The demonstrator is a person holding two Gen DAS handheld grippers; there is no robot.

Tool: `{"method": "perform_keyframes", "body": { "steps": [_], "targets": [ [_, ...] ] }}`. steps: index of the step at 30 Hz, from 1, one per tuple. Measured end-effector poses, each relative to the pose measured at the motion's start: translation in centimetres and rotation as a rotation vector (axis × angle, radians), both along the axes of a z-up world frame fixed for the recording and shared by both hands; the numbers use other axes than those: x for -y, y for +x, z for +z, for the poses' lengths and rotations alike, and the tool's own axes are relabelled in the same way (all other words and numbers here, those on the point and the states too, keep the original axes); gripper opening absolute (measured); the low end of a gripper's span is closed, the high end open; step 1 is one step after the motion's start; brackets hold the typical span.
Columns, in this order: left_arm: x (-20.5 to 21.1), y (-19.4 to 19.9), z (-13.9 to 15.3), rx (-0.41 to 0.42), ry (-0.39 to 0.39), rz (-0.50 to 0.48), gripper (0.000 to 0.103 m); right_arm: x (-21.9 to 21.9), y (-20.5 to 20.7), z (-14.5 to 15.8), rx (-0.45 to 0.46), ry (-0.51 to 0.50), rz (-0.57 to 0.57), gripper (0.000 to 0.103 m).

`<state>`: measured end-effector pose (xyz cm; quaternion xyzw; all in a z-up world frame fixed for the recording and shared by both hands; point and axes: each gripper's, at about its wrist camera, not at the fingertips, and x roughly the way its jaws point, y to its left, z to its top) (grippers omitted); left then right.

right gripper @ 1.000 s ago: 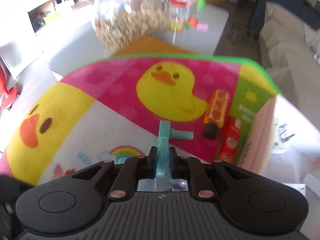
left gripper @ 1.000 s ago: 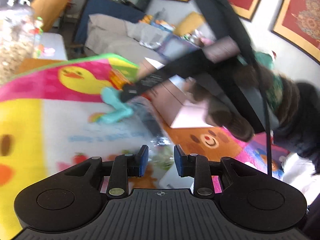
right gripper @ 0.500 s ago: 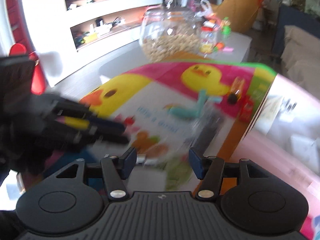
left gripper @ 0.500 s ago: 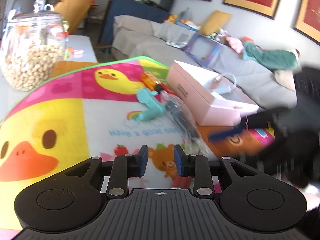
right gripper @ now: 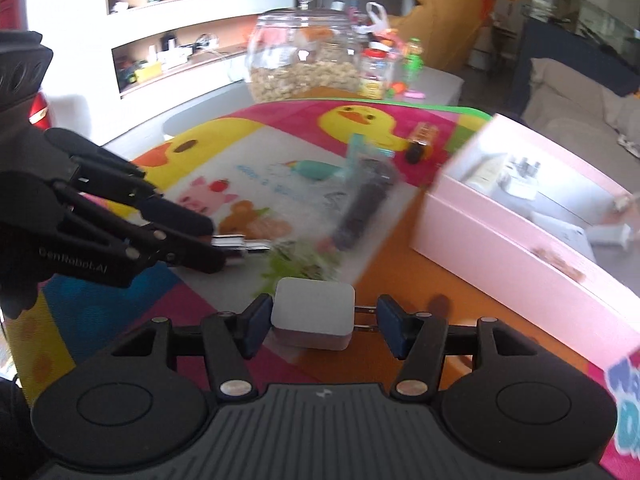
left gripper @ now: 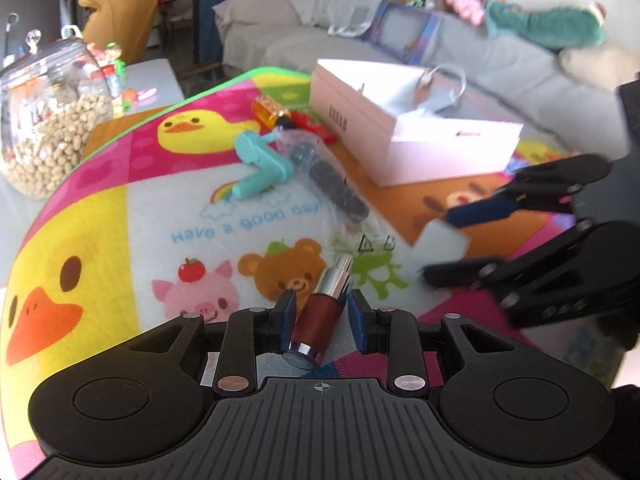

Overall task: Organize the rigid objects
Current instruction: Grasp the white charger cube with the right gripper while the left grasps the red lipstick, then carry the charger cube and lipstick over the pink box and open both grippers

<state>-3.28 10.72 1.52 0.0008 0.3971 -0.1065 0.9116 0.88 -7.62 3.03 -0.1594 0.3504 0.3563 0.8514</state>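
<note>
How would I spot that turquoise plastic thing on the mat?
Find the open pink box on the cartoon play mat. Just left of it, below the small yellow duck, lies the turquoise crank-shaped piece, beside a clear bag holding something dark. It is the only turquoise item there.

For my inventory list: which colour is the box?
Pale pink box, clearest in the right wrist view.

Low wrist views, converging, sharing play mat [left gripper: 120,220]
</note>
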Motion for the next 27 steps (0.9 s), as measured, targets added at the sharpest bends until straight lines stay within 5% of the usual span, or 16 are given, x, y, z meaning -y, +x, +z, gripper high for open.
{"method": "perform_keyframes", "body": {
  "steps": [8, 14, 17, 27],
  "targets": [
    [0.7, -0.3, -0.5, 0.018, -0.031, 0.061, 0.040, 2.0, -0.2, -1.2, -0.036, 0.069, -0.094, 0.067],
    [0.2, -0.9, -0.8, 0.044, -0.094, 0.100, 0.040, 1.0, 0.4, -1.2, -0.024, 0.092, -0.141, 0.060],
    [0.3, -1.2, -0.6, 0.047, -0.066, 0.116, 0.025, 1.1, 0.2, -0.8, -0.008, 0.072, -0.155, 0.060],
    [3.0, -3.7, 0.5, 0.077, -0.096, -0.019, 0.024, 7.7, -2.8, 2.3, 0.075, 0.128, -0.258, 0.060]
  ]
}}
